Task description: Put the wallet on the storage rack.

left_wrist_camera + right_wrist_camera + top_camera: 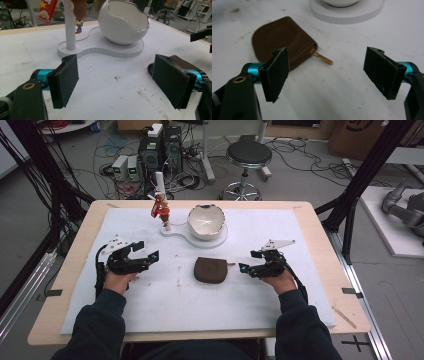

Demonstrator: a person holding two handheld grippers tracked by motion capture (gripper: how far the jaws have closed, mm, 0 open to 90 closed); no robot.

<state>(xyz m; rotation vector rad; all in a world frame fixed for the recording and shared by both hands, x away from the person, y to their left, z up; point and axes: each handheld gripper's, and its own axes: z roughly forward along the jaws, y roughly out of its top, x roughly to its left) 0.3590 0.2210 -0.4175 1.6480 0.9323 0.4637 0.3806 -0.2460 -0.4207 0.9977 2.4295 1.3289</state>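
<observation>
Between the two grippers, on the white mat (200,300): one brown pouch (210,270), flat, zip edge and brass pull (323,58) turned toward the right gripper (244,268).

Right gripper: jaws spread wide, nothing between them, just beside the pouch but apart from it. In the right gripper view the pouch lies ahead and to the left, partly behind the left jaw; the pull points into the gap ahead of the jaws. A hand (279,281) in a dark sleeve holds the gripper.

Left gripper (154,255): jaws spread wide, empty, near the pouch's other side with bare mat between. In the left gripper view a dark edge of the pouch shows behind the right jaw. A hand (118,281) holds it likewise.

Ahead of both grippers: one white stand base (105,48), flat and lobed. On its larger lobe, a white egg-shaped bowl (123,23) with a jagged open rim. On its smaller lobe, an upright white post (70,27), with a small figure (79,15) hanging beside it and a red tag (46,10) farther left.

Under all: a wooden table (320,235). Beyond it, on the floor: a stool (248,157), cables and electronic boxes (160,150).
</observation>
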